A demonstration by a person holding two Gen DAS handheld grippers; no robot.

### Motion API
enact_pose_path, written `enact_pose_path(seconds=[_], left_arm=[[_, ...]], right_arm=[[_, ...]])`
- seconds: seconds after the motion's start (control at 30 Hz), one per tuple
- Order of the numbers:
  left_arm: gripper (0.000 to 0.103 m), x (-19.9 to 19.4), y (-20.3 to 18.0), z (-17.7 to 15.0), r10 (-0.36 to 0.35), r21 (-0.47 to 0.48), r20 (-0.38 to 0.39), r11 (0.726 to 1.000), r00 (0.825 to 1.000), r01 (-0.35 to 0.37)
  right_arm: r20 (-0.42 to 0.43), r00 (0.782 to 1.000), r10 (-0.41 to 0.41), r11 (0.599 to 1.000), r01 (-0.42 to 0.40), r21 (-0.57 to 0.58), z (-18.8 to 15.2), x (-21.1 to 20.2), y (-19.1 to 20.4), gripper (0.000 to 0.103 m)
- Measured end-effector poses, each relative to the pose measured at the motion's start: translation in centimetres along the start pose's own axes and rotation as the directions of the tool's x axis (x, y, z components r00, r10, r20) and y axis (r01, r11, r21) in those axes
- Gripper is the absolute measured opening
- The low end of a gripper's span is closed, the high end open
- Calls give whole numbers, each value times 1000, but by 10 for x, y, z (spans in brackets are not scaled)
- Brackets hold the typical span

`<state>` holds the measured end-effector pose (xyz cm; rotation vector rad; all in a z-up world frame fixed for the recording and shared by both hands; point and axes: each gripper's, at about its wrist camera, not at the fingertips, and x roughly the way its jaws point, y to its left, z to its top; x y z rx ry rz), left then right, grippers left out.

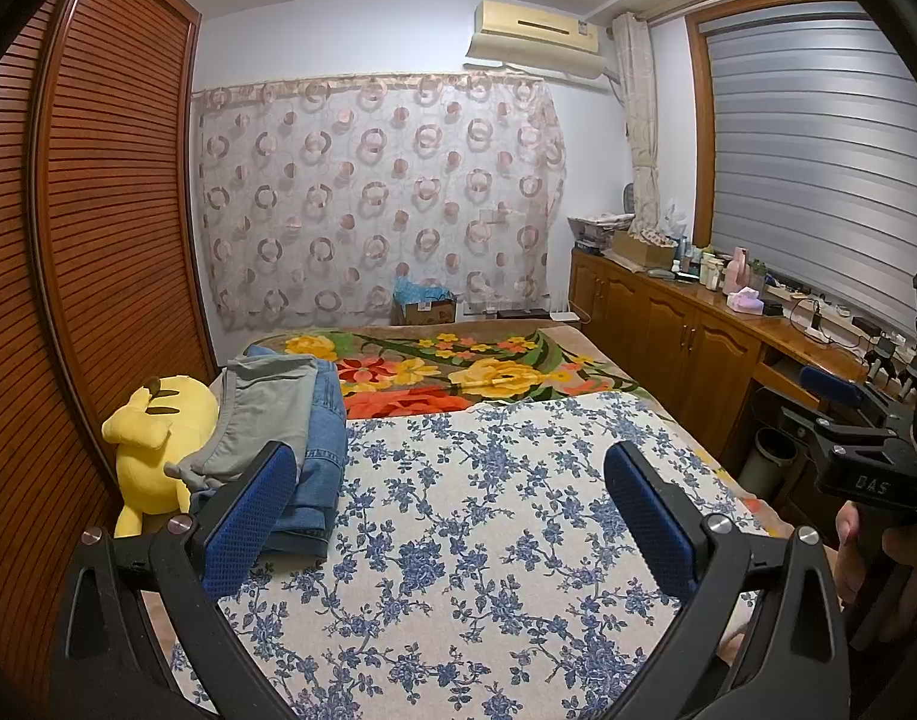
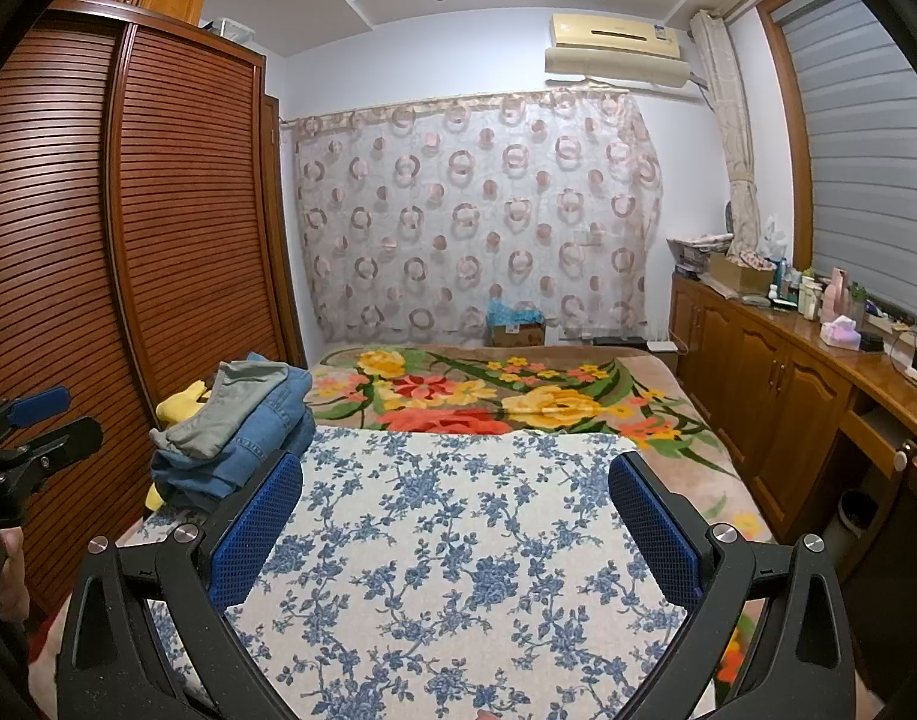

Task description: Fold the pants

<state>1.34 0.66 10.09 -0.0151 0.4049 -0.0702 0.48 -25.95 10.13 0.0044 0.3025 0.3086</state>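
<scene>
At ten o'clock from my left gripper (image 1: 449,516), just past its left pad (image 1: 251,519), sits the pants stack (image 1: 302,420): grey pants (image 1: 266,414) draped on top of folded jeans (image 1: 323,456). From my right gripper (image 2: 458,531) the same stack (image 2: 236,426) also lies at about ten o'clock, beyond the left pad (image 2: 257,531) and apart from it. Neither of my grippers touches the clothes. Both are spread wide and hold nothing.

The stack's long axis runs from near to far along the left edge of the bed, toward twelve o'clock. The grey pair droops over the near end in a soft bunched fold; which end is the waist I cannot tell. The jeans are thick denim with pale stitched seams, laid in flat layers. The grey cloth looks thin, smooth and limp.

Under both grippers, from six to twelve o'clock, spreads a cream cloth (image 1: 488,510) printed with blue flowers, flat and rectangular. Beyond it at twelve o'clock lies a plush blanket (image 1: 458,372) with big yellow and red blooms. At nine o'clock in the left view a yellow plush toy (image 1: 152,450) rests against the stack, by a slatted brown wardrobe (image 1: 86,240). At three o'clock stands a glossy wooden cabinet (image 1: 686,336), and my right gripper's black frame (image 1: 860,450) shows in a hand (image 1: 878,552).
</scene>
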Motion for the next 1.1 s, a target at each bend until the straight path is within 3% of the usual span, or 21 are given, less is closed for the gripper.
enact_pose_path(seconds=[1.1], left_arm=[[103,0,-1,-2,1,2,0,1000,1000,-1]], right_arm=[[0,1000,-6,1000,6,0,-2,-1,5,102]])
